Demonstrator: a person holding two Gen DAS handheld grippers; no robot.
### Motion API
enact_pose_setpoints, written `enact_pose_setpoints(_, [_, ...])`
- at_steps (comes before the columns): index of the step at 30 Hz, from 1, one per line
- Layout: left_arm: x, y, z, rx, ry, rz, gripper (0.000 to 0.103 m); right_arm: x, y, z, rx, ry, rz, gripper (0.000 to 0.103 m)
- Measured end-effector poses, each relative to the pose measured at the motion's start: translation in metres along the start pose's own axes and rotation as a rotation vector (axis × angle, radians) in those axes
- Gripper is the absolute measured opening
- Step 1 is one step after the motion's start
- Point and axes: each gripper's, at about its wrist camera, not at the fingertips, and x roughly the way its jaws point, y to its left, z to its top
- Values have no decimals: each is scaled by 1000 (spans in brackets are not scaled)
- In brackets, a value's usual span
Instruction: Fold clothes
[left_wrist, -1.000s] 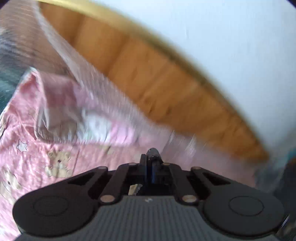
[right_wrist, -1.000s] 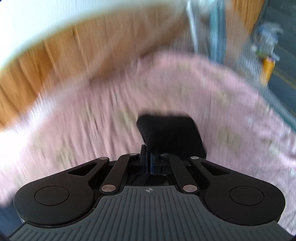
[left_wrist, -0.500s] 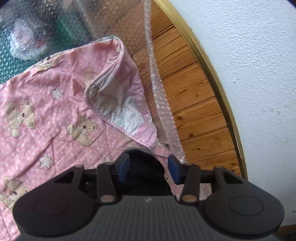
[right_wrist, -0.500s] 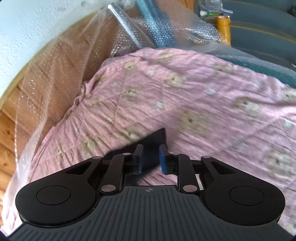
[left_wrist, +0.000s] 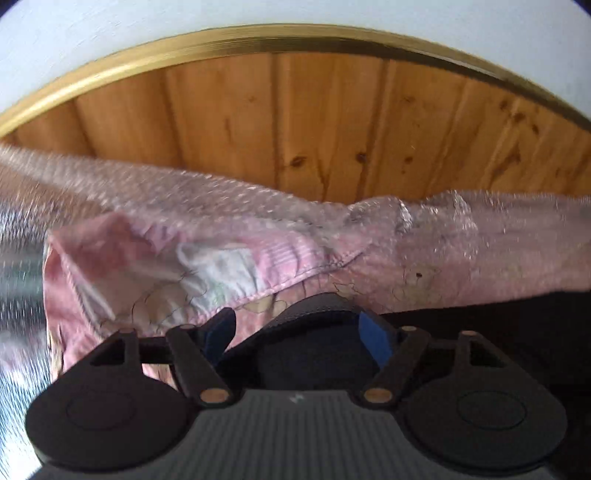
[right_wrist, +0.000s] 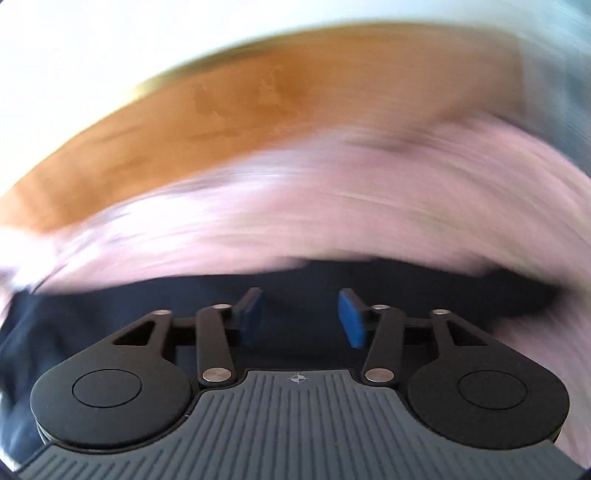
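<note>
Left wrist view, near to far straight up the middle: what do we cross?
Left tool → dark garment → pink bear-print sheet → bubble wrap → wood panelling → brass-coloured trim → white wall.

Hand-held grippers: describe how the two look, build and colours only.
The left hand-held gripper and the right hand-held gripper look alike: a ribbed grey body with a small cross mark, two round black discs, black link bars with metal pins, and blue pads on the fingers. No cables or sleeves show.
</note>
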Motion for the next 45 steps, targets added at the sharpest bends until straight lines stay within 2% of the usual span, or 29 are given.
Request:
enact_pose_setpoints(1, [4, -6, 2, 60, 8, 9, 75, 14, 36, 12, -106, 13, 93, 64])
enact_pose_setpoints(3, [11, -19, 6, 180, 23, 28, 75, 45, 112, 31, -317, 49, 259, 81])
enact_pose_setpoints(4, [15, -25, 8, 240, 30, 37, 74, 62, 148, 36, -415, 55, 320, 82])
enact_pose_setpoints(6, [16, -24, 9, 281, 33, 42, 74, 100, 211, 44, -574, 84, 413, 82])
enact_pose_setpoints(10, [13, -14, 12, 301, 23, -4, 74, 178, 297, 43, -771, 169, 510, 82])
enact_pose_setpoints(11, [13, -14, 13, 322, 21, -15, 74, 193, 308, 38, -805, 192, 517, 79])
enact_pose_setpoints(13, [14, -14, 15, 367, 18, -37, 74, 219, 322, 27, -854, 274, 536, 53])
enact_pose_setpoints(14, [14, -16, 16, 399, 11, -51, 74, 223, 323, 20, -867, 309, 541, 17])
enact_pose_setpoints(15, [14, -19, 16, 433, 2, -67, 74, 213, 322, 13, -883, 288, 555, 0])
enact_pose_setpoints(18, [13, -33, 16, 540, -21, -120, 74, 167, 315, -3, -887, 227, 617, 0])
enact_pose_setpoints(21, [12, -52, 14, 687, -9, -192, 74, 120, 313, -21, -916, 172, 633, 0])
enact_pose_setpoints(24, [16, -74, 9, 841, 14, -201, 68, 89, 313, -35, -956, 134, 622, 0])
enact_pose_setpoints(27, [6, -84, 14, 891, 19, -268, 67, 71, 319, -50, -1021, 84, 582, 0])
enact_pose_setpoints(28, [3, -86, 16, 886, 19, -288, 65, 67, 323, -54, -1042, 68, 576, 0])
enact_pose_setpoints(29, [1, -87, 20, 876, 27, -312, 58, 63, 327, -58, -1064, 52, 570, 0])
enact_pose_setpoints(30, [3, -86, 25, 838, 62, -344, 46, 60, 331, -62, -1089, 43, 569, 0])
enact_pose_setpoints(31, [7, -86, 30, 794, 103, -379, 3, 56, 333, -68, -1109, 38, 567, 0])
enact_pose_setpoints(33, [10, -71, 40, 643, 122, -415, 0, 53, 329, -72, -1101, 49, 565, 0])
enact_pose_setpoints(34, [9, -53, 46, 508, 106, -420, 0, 52, 327, -75, -1097, 55, 564, 0])
enact_pose_setpoints(36, [6, 1, 45, 167, 49, -393, 0, 49, 317, -79, -1076, 81, 551, 0])
enact_pose_setpoints(38, [2, 39, 24, -45, 24, -402, 0, 53, 299, -82, -1026, 128, 530, 0])
enact_pose_setpoints(40, [0, 45, -7, -97, 55, -433, 2, 58, 283, -84, -971, 192, 532, 0])
enact_pose_setpoints(41, [0, 42, -22, -104, 80, -443, 15, 60, 275, -85, -940, 225, 534, 0])
enact_pose_setpoints(42, [1, 37, -38, -119, 99, -453, 23, 62, 268, -83, -900, 256, 543, 0])
enact_pose_setpoints(43, [3, 30, -53, -136, 118, -463, 37, 63, 262, -82, -864, 284, 553, 0])
enact_pose_setpoints(45, [3, 10, -81, -143, 166, -562, 39, 66, 249, -76, -789, 343, 576, 0])
